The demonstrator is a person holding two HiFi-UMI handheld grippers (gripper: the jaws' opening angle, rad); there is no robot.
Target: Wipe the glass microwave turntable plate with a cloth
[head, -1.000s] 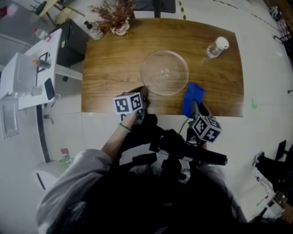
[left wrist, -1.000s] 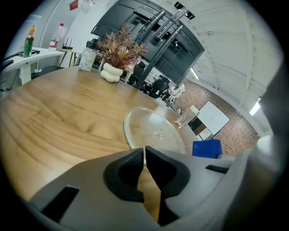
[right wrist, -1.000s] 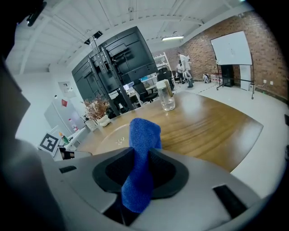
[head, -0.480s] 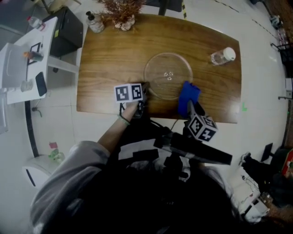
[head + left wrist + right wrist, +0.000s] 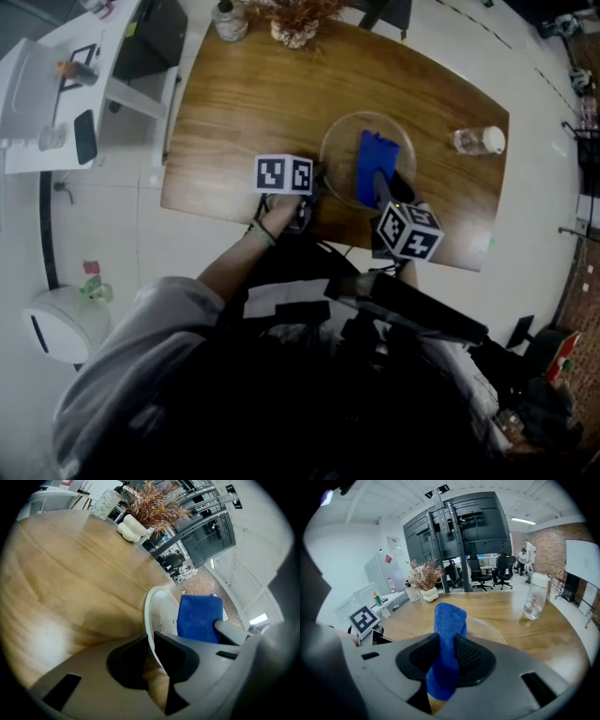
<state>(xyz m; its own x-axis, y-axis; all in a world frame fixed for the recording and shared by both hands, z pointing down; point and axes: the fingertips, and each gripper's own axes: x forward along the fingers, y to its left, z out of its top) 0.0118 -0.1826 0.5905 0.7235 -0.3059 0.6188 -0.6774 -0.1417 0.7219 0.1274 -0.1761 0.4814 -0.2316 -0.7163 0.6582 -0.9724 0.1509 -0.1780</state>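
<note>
Counter [image 5: 244, 103]: wooden; carries all the items below.

Plate [image 5: 339, 167]: clear glass, lying right of the counter's centre, close to the near edge.

Left gripper [image 5: 151, 641]: jaws pinched on the plate's rim at 9 o'clock; I read this as a steadying hold.

Right gripper [image 5: 446, 645]: jaws clamped on the cloth, coming in from the plate's 5 o'clock.

Cloth [image 5: 373, 161]: blue, standing out of the jaws over the plate's middle. I cannot tell whether it touches the glass.

Bottle [image 5: 480, 141]: at 3 o'clock from the plate, well apart.

Step in hand: by my judgement, the wipe is just starting.

Next move: I would press the cloth flat and sweep it across the glass, trusting the rim hold to stop the plate sliding.
</note>
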